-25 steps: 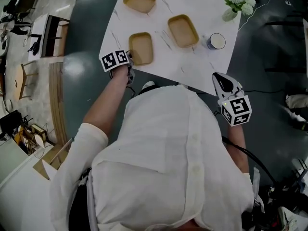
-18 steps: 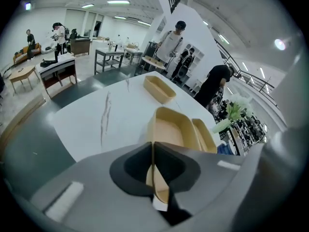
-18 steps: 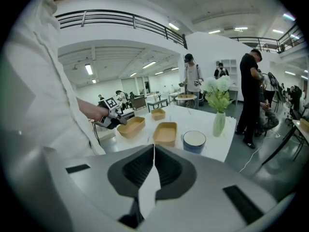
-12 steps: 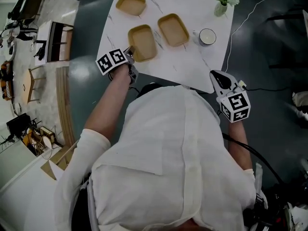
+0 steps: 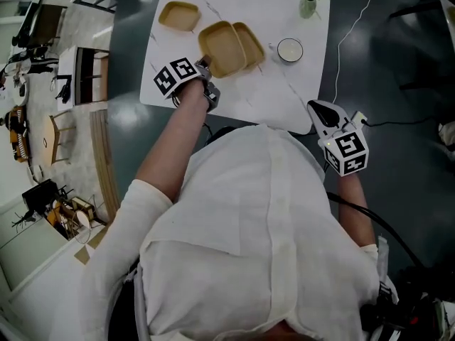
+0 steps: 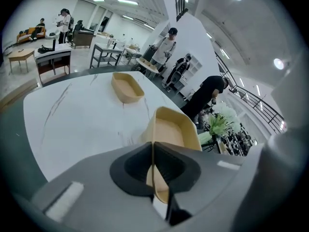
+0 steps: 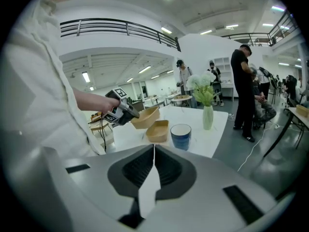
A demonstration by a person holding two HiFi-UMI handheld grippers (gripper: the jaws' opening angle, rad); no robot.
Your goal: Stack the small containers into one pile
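1. Ahead and to the left of the left gripper (image 5: pixel 205 65), a lone tan container (image 5: pixel 179 15) sits on the white marble table (image 5: pixel 270 98), well apart from the jaws.
2. The left gripper's jaws have just been closing and now clench the near rim of the held tan container (image 5: pixel 222 47), which is tilted and raised off the table.
3. Just right of it, a third tan container (image 5: pixel 253 41) rests on the table. The raised one overlaps its left side from above, and I cannot tell whether they touch.
4. Further right stands a blue mug (image 5: pixel 289 50), with a vase of white flowers (image 5: pixel 307 4) beyond it.
5. The right gripper (image 5: pixel 318 110) hangs at the table's near right corner. Its jaws are pressed together with nothing between them, well apart from every container.
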